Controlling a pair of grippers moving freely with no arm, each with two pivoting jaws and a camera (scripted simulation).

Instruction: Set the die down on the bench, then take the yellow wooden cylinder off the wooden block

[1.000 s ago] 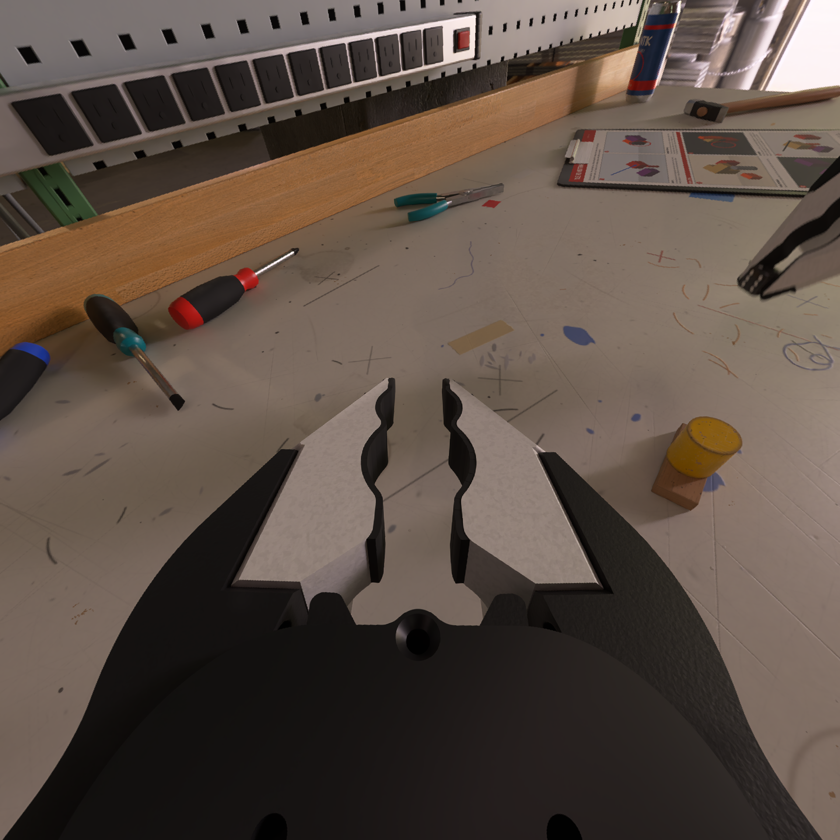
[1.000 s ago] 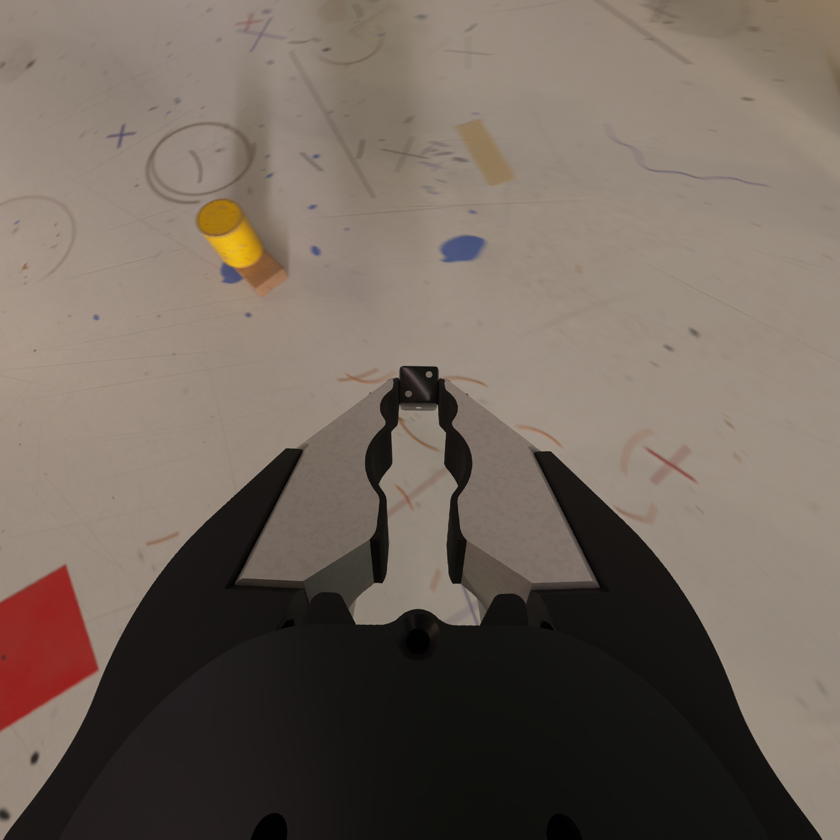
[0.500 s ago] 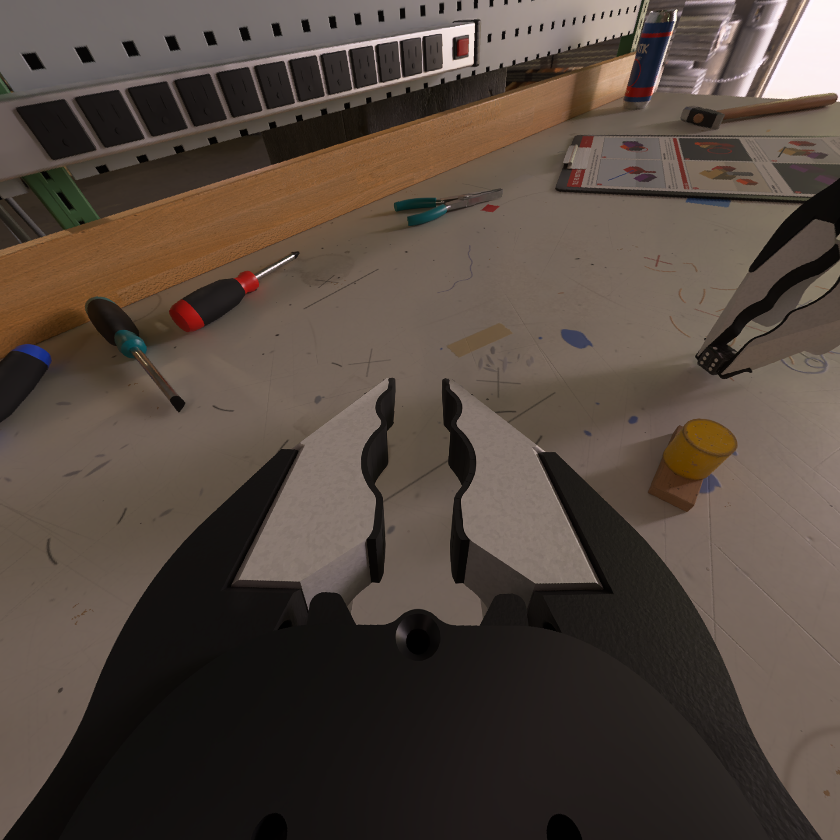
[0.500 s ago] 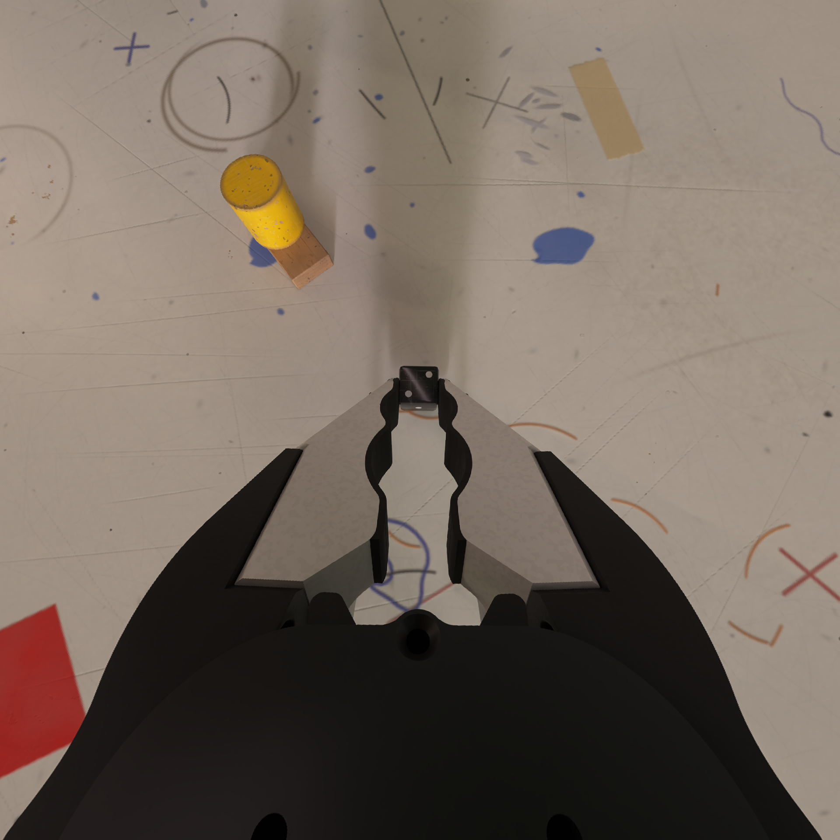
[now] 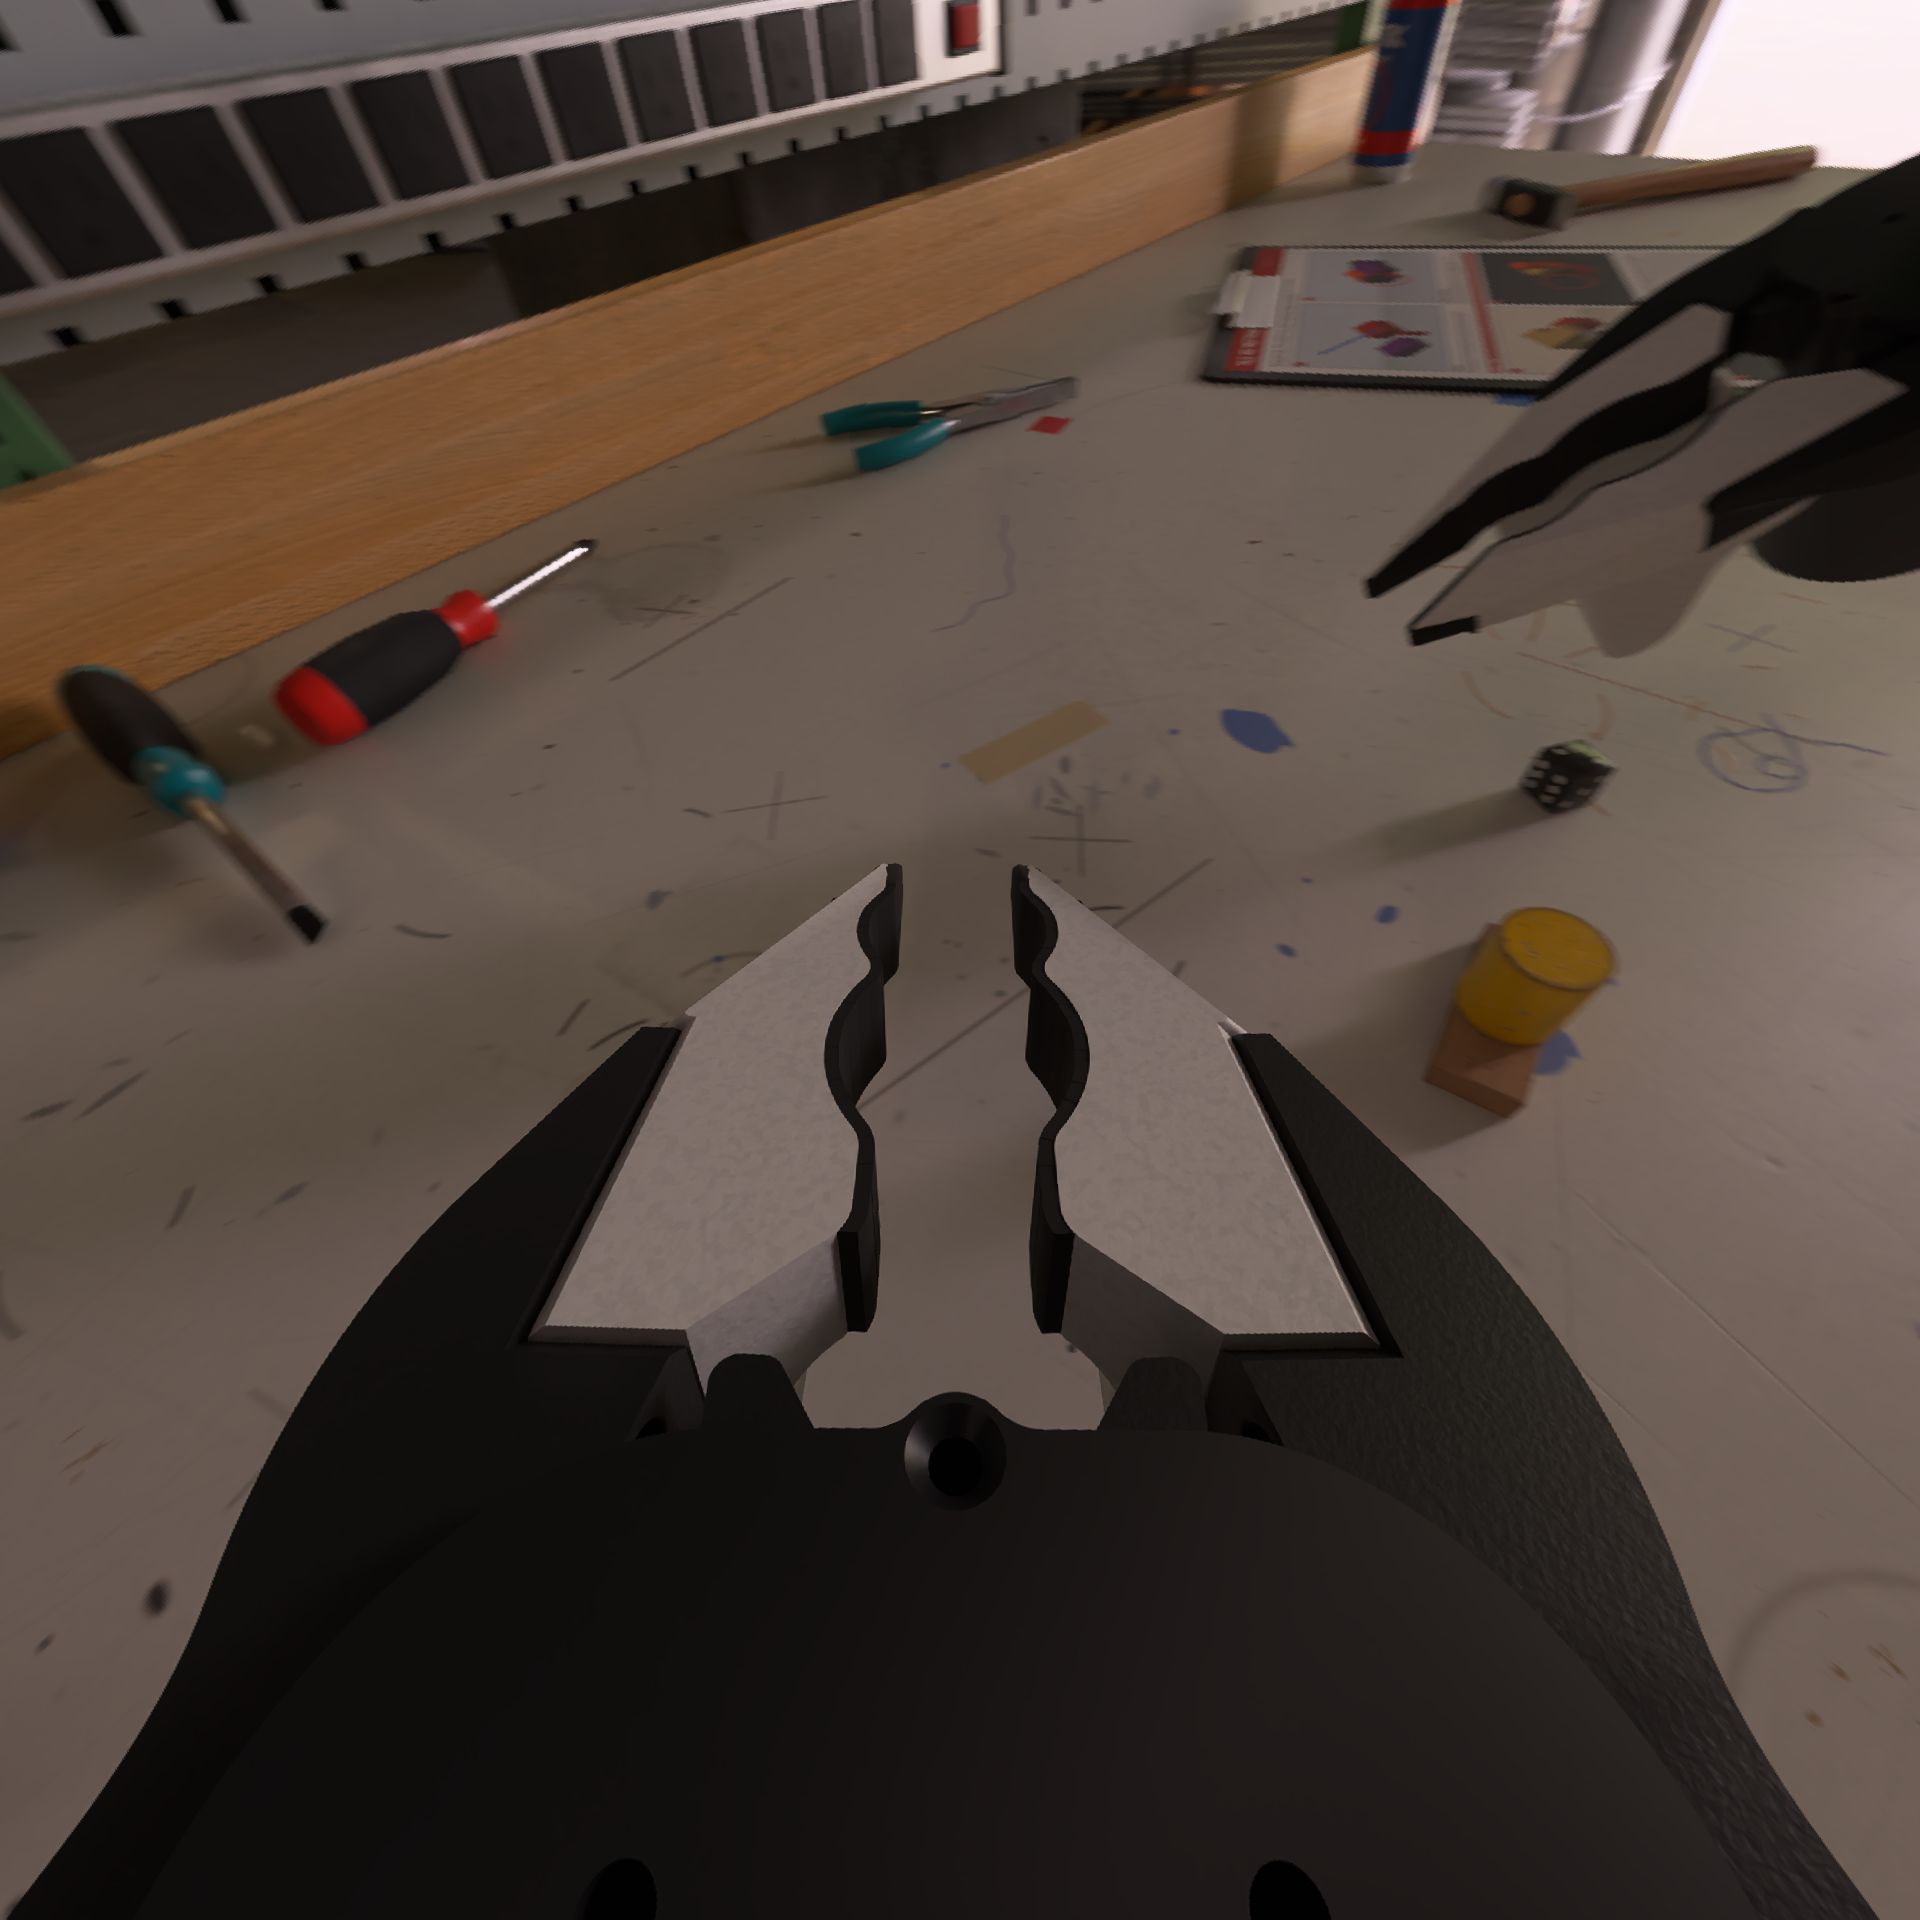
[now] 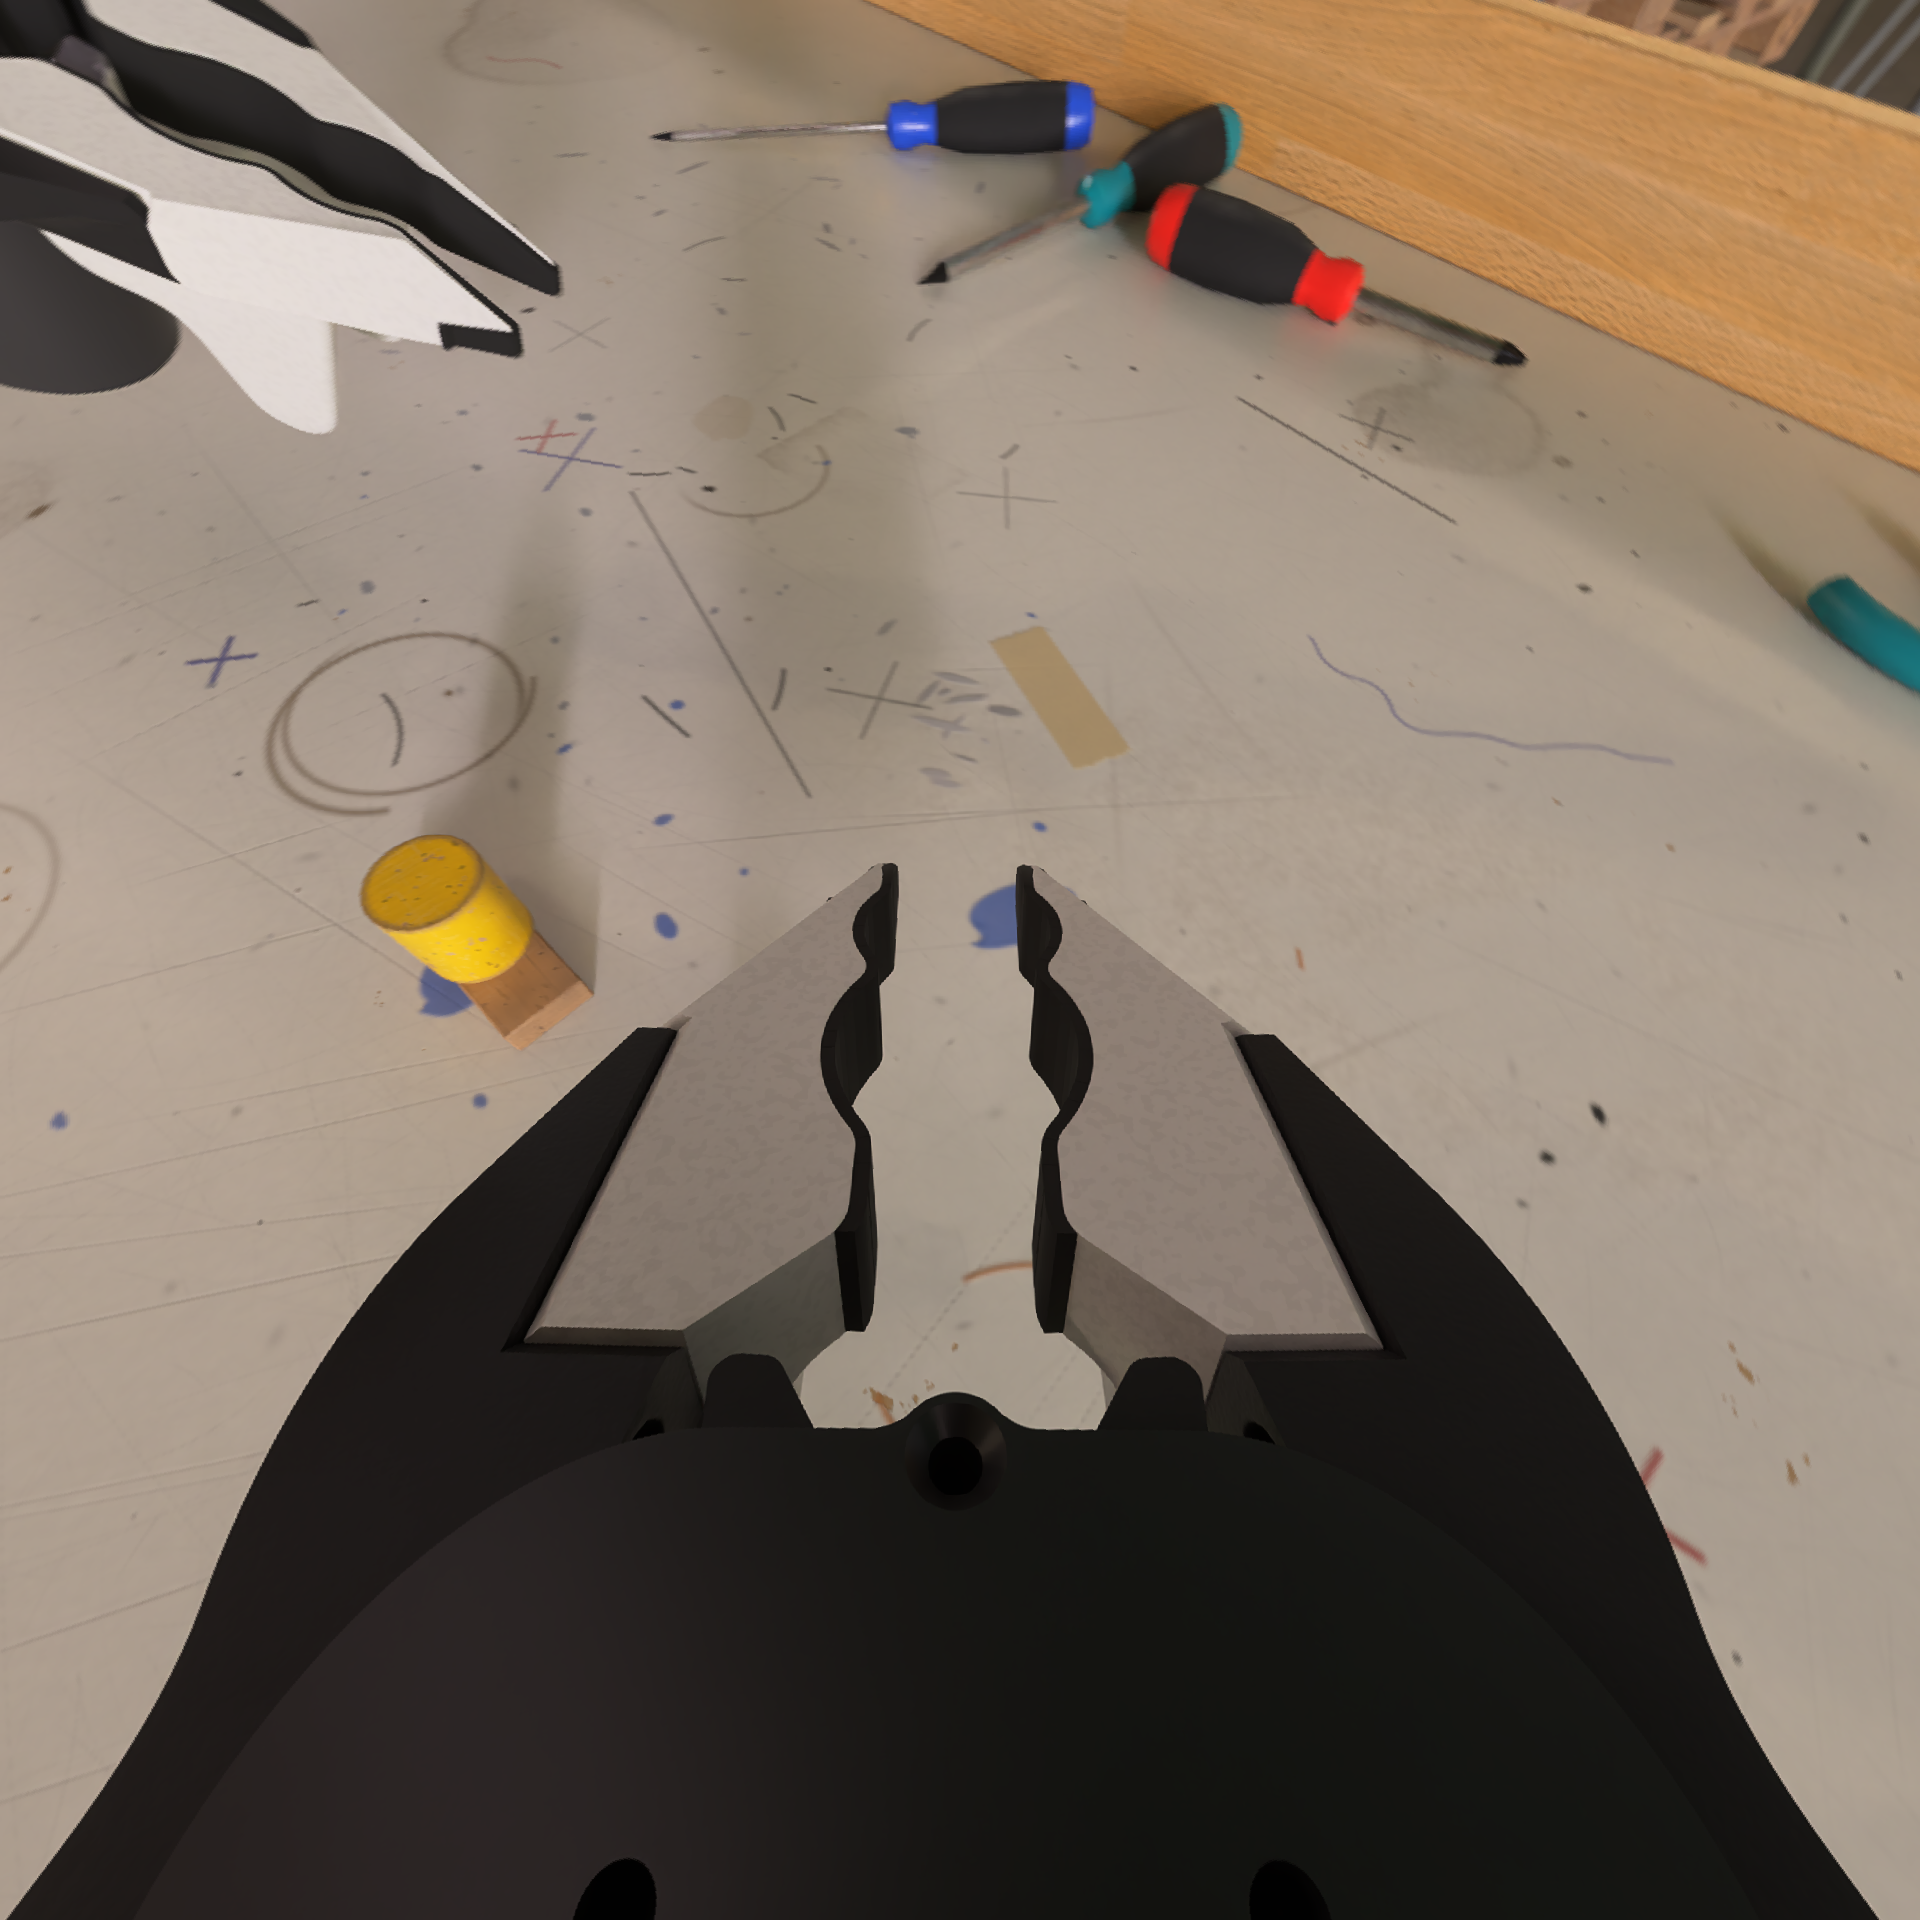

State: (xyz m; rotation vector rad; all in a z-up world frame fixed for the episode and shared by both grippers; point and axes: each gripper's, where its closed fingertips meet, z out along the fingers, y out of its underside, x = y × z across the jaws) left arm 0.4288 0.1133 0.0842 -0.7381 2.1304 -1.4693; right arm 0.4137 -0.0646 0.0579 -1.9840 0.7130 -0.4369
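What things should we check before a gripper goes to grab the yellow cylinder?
1. Die set down on the bench: ok, it lies apart from both grippers.
2. Right gripper empty and open: ok.
3. Left gripper empty and open: ok.
4. Yellow wooden cylinder on the wooden block: ok, not yet lifted.
5. Space around the cylinder: ok, the die and the screwdrivers lie well away.
6. Jaw gap wide enough for the cylinder: cannot tell.
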